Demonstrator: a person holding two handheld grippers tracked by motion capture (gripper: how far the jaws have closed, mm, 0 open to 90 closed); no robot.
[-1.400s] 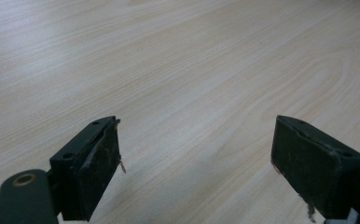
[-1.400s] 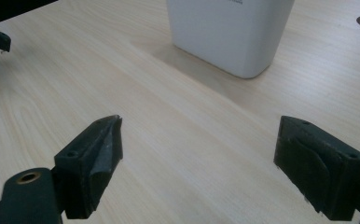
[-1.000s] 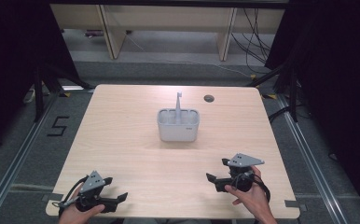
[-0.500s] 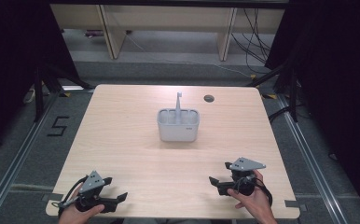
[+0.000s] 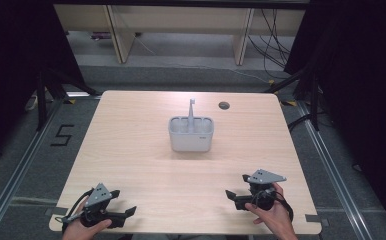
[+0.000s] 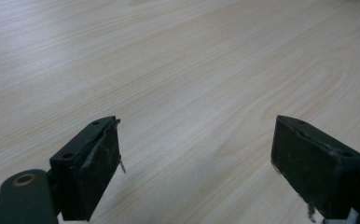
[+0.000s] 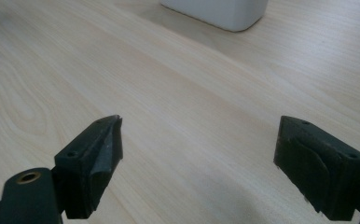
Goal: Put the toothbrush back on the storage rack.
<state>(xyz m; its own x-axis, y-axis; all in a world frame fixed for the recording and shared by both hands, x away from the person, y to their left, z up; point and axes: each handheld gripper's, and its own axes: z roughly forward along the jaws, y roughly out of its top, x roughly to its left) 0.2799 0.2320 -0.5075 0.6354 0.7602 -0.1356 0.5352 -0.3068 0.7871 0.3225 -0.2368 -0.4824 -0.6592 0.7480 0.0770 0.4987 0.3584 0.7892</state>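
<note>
A white caddy (image 5: 191,135) with an upright handle stands in the middle of the light wooden table (image 5: 131,130). Its lower wall also shows at the top of the right gripper view (image 7: 215,11). My left gripper (image 5: 126,216) rests near the table's front left corner, held by a hand, jaws pointing right. In its own view the left gripper (image 6: 197,158) is open over bare wood. My right gripper (image 5: 232,197) is held near the front right, jaws pointing left. It stands open in its own view (image 7: 199,158), with nothing between the jaws and the caddy well ahead.
A small dark round cable hole (image 5: 224,105) sits in the tabletop behind the caddy. Wooden shelving legs (image 5: 116,35) and loose cables (image 5: 276,45) lie on the floor beyond the table. Metal rails run along both sides.
My right gripper has drifted slightly toward the front edge and to the right. The left gripper and the caddy have stayed put.
</note>
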